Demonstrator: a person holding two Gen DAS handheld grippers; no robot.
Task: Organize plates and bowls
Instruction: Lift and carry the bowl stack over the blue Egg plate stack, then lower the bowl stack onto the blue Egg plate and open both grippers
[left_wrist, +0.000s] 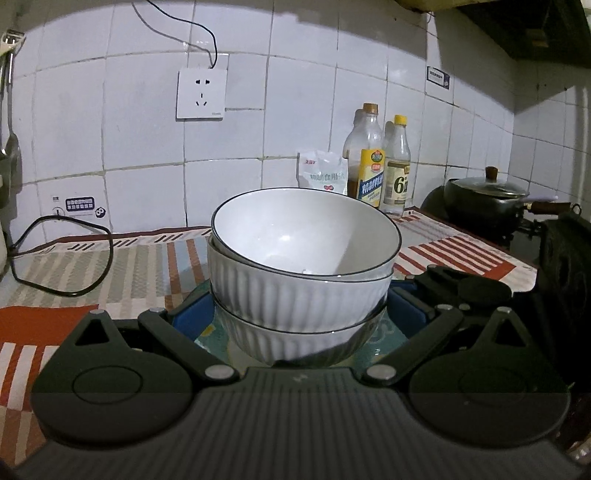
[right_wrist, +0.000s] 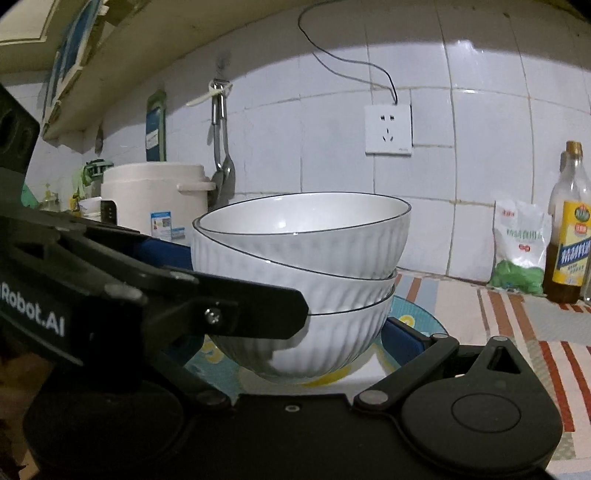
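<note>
While level, both grippers (left_wrist: 299, 321) (right_wrist: 306, 332) flank stacked bowls (left_wrist: 303, 266), seemingly open.

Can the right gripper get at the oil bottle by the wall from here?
Probably not directly. The right gripper straddles the stack of bowls on the patterned plate, with the left gripper crossing its view. The oil bottle stands clear further right, so it would need to back off first.
</note>
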